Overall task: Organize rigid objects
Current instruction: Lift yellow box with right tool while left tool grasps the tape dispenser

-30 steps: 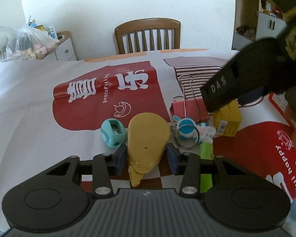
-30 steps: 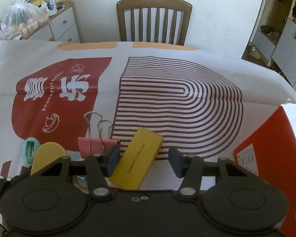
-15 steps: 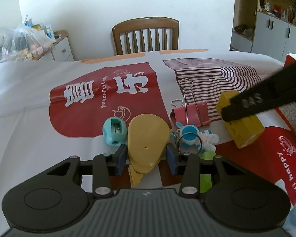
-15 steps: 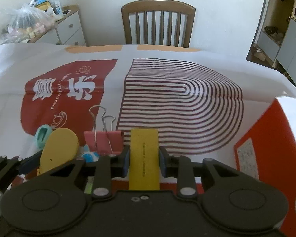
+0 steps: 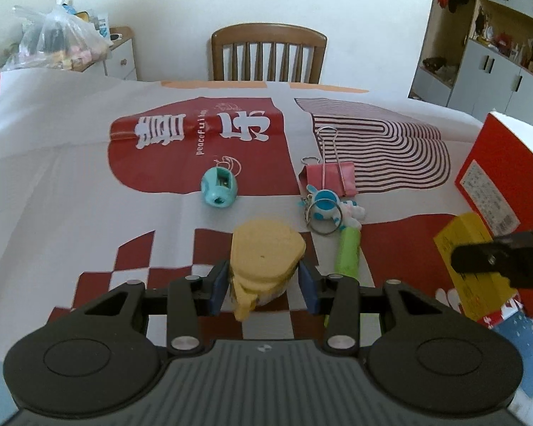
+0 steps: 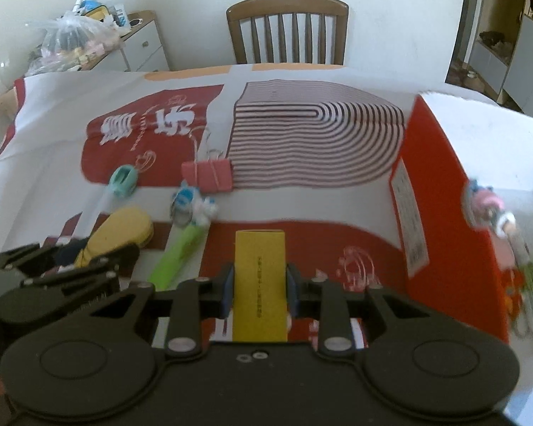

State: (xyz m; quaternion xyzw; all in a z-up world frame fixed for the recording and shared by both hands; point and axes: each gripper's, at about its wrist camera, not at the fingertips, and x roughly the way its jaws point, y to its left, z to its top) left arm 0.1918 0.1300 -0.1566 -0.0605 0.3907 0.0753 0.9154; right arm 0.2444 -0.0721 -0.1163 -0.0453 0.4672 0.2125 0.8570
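My left gripper (image 5: pixel 263 285) is shut on a yellow teardrop-shaped case (image 5: pixel 266 257) and holds it above the tablecloth. My right gripper (image 6: pixel 259 293) is shut on a yellow rectangular box (image 6: pixel 260 277), lifted beside the red storage box (image 6: pixel 444 220); the yellow box also shows at the right of the left wrist view (image 5: pixel 469 252). On the cloth lie a teal pencil sharpener (image 5: pixel 219 188), a pink binder clip (image 5: pixel 332 177), a blue-and-white keychain toy (image 5: pixel 325 207) and a green tube (image 5: pixel 348 254).
The red storage box (image 5: pixel 504 191) stands open at the right, with a small doll figure (image 6: pixel 490 209) inside. A wooden chair (image 5: pixel 268 56) is behind the table. A drawer unit with a plastic bag (image 5: pixel 58 41) stands at the back left.
Both grippers have lifted and pulled back with their objects. The right gripper closed on the yellow box and carried it right, toward the red box.
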